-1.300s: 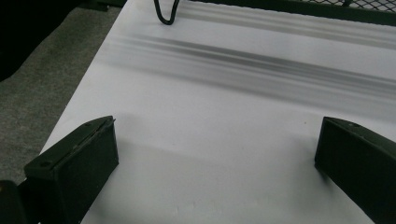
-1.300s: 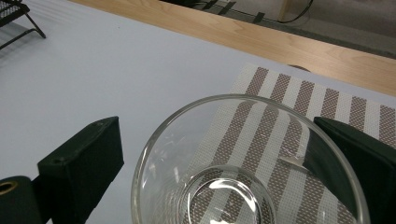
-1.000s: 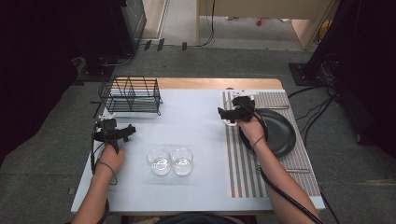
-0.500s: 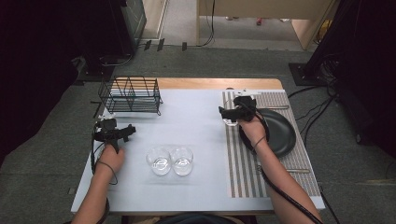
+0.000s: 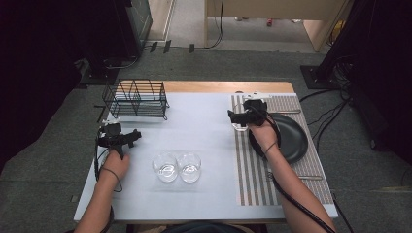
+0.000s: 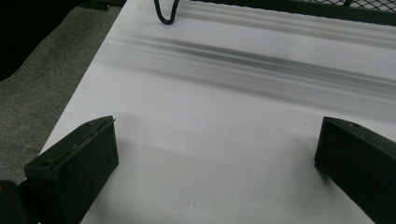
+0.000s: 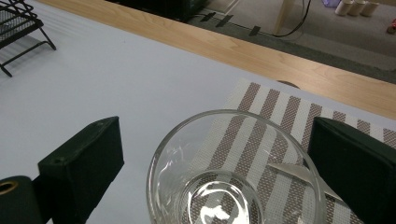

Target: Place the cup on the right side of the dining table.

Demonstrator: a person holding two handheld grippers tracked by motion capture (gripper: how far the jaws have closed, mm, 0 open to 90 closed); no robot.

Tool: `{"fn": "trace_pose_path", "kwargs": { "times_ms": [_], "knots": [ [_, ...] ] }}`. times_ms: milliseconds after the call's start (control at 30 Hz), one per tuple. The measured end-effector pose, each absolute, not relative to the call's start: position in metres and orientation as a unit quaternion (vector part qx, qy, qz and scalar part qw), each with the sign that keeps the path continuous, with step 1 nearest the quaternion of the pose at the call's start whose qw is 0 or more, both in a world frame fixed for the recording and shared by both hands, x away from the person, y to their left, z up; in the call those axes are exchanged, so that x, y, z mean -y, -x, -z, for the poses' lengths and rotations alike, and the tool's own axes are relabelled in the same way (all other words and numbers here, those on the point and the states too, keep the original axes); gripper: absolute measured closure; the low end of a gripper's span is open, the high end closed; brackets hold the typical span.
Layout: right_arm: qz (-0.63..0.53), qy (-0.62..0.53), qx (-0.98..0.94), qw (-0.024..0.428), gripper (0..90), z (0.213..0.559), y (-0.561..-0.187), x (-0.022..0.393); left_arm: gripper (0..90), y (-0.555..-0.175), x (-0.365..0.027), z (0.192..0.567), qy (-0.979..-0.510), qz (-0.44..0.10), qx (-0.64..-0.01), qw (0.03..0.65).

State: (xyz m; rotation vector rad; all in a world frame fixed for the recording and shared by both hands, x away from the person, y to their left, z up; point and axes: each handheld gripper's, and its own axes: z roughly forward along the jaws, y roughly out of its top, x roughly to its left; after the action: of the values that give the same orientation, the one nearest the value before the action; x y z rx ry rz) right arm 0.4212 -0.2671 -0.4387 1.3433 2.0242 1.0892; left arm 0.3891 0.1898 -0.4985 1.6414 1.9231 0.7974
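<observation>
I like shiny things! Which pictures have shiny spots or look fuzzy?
Right gripper view: bright glints on the bottom of the glass, sitting between the open tongs. Left gripper view: the rack's shadow on the table looks streaky and soft. High view: the two glasses shine faintly; room edges are dark.

Lab-type recording room: black curtains (image 5: 43,63), floor cables (image 5: 340,87), grey carpet (image 5: 233,63), staged table (image 5: 204,121).

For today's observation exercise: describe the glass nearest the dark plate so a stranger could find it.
Start at the striped placemat on the table's right side. At its far left corner, beside the dark plate, stands a clear glass between the right hand-held gripper's open jaws. The two glasses stand off the mat.
</observation>
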Motion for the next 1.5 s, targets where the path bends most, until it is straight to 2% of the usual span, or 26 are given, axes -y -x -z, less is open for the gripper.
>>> {"fn": "trace_pose_path", "kwargs": {
  "times_ms": [1500],
  "knots": [
    [-0.400, -0.464, -0.754, 0.238, 6.3, 0.418, -0.404, 0.256, 0.0, -0.390, -0.189, 0.498, -0.598, -0.292, -0.706, 0.241]
  ]
}}
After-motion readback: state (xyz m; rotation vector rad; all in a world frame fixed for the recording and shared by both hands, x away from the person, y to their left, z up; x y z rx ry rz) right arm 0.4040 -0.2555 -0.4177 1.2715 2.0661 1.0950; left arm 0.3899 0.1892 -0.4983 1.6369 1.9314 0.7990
